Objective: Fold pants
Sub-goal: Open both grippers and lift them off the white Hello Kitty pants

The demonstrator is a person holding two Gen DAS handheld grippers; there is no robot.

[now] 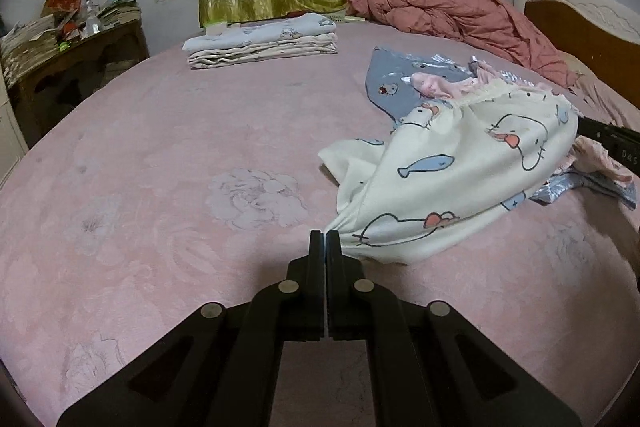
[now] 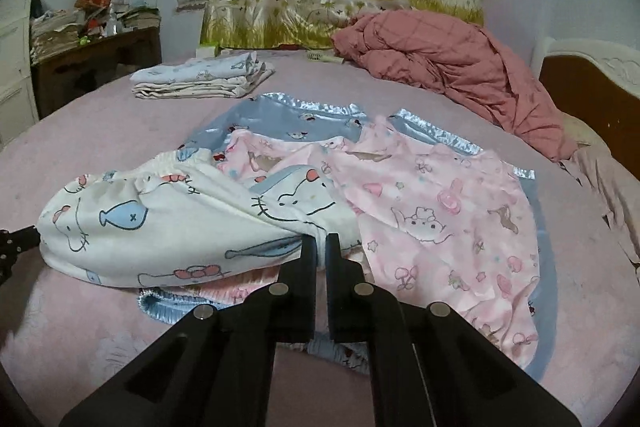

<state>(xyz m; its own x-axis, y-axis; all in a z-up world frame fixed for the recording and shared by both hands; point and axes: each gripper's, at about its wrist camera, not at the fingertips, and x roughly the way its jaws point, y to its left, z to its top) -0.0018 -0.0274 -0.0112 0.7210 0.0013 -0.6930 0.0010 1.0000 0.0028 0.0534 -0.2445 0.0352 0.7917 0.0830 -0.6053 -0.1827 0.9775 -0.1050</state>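
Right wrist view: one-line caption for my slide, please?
Right gripper shut on cream cat-print pants, lying over pink pajamas on the pink bed.

Pink bed [image 1: 168, 155], folded stack [image 1: 262, 45], quilt [image 1: 452, 11]

Between the closed fingers of the left gripper [image 1: 324, 233], the pinched corner of the cream cartoon-print cotton pants [image 1: 460, 171] disappears. To their right, the black right gripper [image 1: 608, 139] is covered by those pants and cut by the frame edge. Ahead of the right fingers, the pants overlap the pink printed garment [image 2: 440, 211], which hides most of the blue satin-trimmed garment [image 2: 288, 119].
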